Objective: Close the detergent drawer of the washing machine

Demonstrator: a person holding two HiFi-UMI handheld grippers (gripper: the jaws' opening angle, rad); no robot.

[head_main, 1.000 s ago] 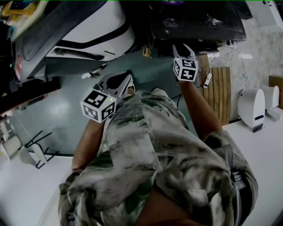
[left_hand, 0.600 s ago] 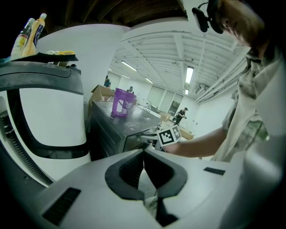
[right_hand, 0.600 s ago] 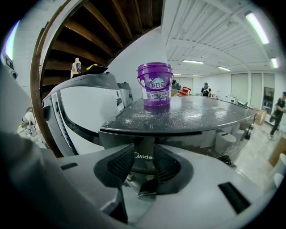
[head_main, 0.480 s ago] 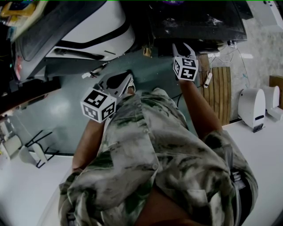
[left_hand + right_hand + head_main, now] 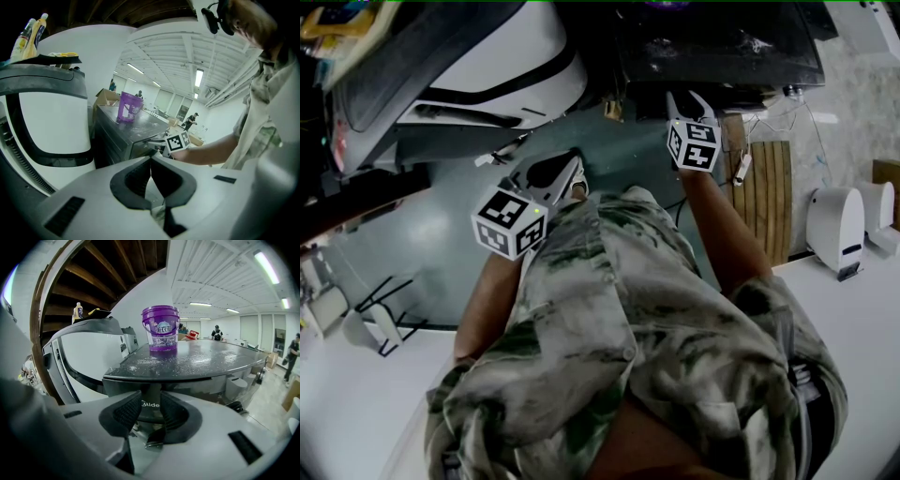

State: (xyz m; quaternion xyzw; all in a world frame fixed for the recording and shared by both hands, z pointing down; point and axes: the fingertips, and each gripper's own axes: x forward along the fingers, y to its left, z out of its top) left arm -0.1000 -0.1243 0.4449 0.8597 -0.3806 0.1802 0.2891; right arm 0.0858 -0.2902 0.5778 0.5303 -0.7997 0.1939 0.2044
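Note:
The dark grey washing machine [image 5: 722,42] stands ahead of me, its flat top [image 5: 187,362] dusted with white specks. A narrow dark front panel with a white logo, the detergent drawer [image 5: 151,411], shows under the top's edge. My right gripper [image 5: 689,97] is at that front edge. Its jaws [image 5: 151,393] straddle the panel and are closing; I cannot see the pads pressing on it. My left gripper [image 5: 570,171] hangs lower and to the left, over the floor, away from the machine. Its pads [image 5: 150,157] meet at the tips with nothing between them.
A purple bucket [image 5: 161,329] stands on the machine's top. A big white appliance with a dark band [image 5: 506,56] sits to the left. A wooden slatted board [image 5: 764,197] and a white device [image 5: 834,225] are on the right. The person's patterned shirt [image 5: 609,356] fills the lower head view.

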